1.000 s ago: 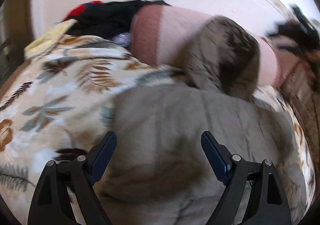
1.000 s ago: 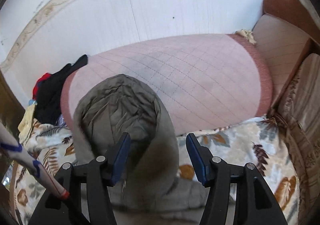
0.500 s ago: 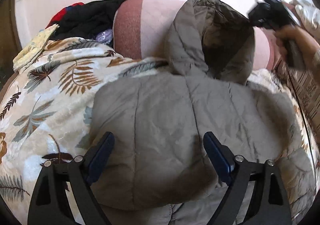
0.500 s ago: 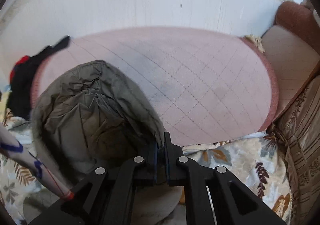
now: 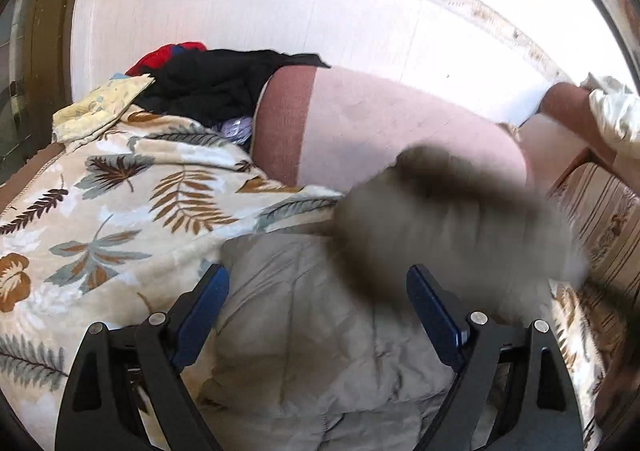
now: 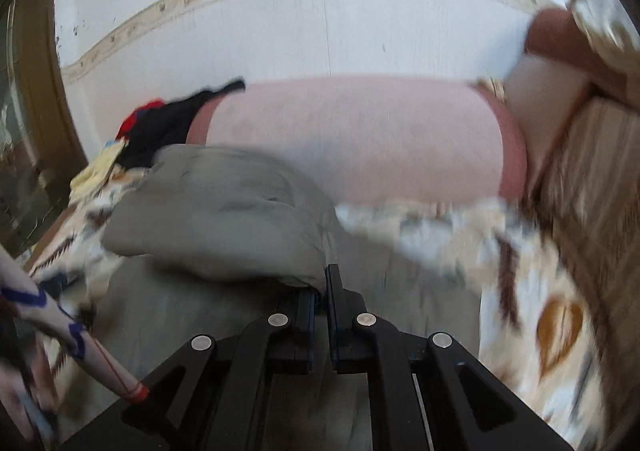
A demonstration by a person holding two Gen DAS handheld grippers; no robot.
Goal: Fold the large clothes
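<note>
Now lay flat on leaf-print blanket [image 5: 120, 219]: puffy grey-brown padded coat [image 5: 304, 335]. Pinched by right gripper [image 6: 322, 291], both fingers tight together: coat's hood [image 6: 224, 211]. Wide apart above coat, holding nothing: left gripper [image 5: 318, 291].

I find no readable text, label, brand, number or sign in either wrist view. The blue marks on the white sleeve [image 6: 48, 311], near left, are too blurred for me to tell lettering from pattern.
</note>
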